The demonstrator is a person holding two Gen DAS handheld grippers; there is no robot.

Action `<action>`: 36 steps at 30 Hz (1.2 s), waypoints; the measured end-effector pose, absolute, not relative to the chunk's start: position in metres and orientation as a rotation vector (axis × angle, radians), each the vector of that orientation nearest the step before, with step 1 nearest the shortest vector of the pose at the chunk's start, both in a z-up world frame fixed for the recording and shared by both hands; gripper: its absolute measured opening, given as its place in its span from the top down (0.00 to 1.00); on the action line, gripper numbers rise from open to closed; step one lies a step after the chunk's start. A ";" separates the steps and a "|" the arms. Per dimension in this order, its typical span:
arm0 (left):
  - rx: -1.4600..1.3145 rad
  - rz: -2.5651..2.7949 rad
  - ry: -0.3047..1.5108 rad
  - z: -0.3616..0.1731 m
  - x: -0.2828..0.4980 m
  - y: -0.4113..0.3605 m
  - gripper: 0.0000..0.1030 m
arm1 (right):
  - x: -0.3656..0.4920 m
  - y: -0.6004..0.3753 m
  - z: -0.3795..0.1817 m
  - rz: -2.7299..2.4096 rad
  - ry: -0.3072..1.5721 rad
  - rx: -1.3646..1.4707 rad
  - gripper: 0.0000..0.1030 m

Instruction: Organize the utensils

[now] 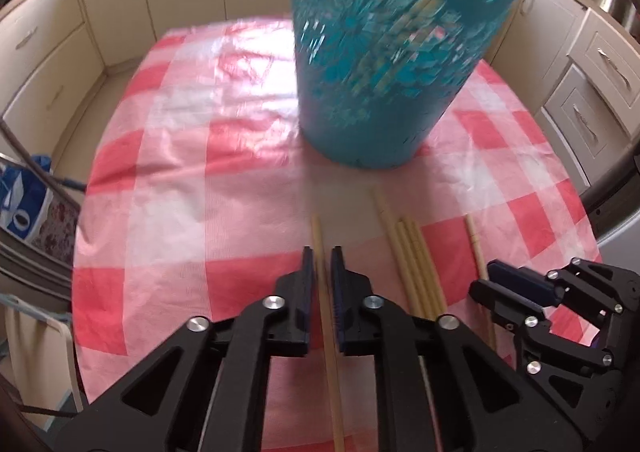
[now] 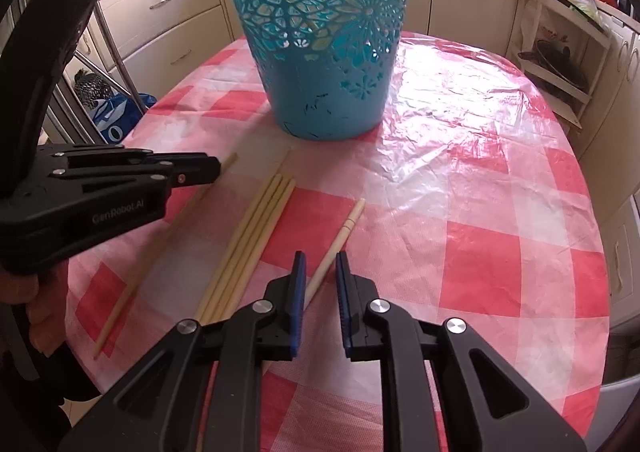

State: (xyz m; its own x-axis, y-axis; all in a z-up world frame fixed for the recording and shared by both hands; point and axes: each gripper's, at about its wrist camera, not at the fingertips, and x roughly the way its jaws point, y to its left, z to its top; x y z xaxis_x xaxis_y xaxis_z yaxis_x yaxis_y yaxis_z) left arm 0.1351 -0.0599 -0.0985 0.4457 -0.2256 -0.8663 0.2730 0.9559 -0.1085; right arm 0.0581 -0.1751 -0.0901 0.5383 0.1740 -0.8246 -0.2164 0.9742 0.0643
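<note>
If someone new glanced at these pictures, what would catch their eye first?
Probably the teal cut-out basket standing at the far middle of the red-and-white checked tablecloth. Next, the pale chopsticks lying in front of it, with the left gripper and right gripper each astride a single stick.

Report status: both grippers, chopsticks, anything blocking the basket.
Left gripper shut on a lone wooden chopstick. Right gripper shut on another. Bundle of pale chopsticks on checked cloth. Teal perforated basket unobstructed.

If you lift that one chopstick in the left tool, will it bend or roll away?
Probably not bend: the chopstick looks straight, thin and stiff. Likely very light. It could swing or slip, since the left tool pinches it at one narrow spot.
</note>
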 end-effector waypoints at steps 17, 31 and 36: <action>0.196 -0.320 1.074 -0.100 0.131 -0.060 0.96 | 0.062 -0.170 -0.089 0.246 1.007 -0.108 0.85; -0.242 -0.300 0.792 -0.014 0.049 0.041 0.96 | 0.055 -0.193 -0.074 0.309 0.998 0.161 0.94; -0.326 -0.406 0.631 0.043 0.005 0.034 0.96 | 0.031 -0.209 -0.046 0.315 0.896 0.258 0.94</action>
State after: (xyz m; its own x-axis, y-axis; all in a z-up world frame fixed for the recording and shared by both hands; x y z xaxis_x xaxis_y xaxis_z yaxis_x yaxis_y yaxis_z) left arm 0.0050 0.0337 0.0425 0.7339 -0.4592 -0.5004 0.2648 0.8719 -0.4118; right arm 0.0306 -0.2087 -0.0456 0.5840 0.3728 -0.7211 -0.1597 0.9237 0.3482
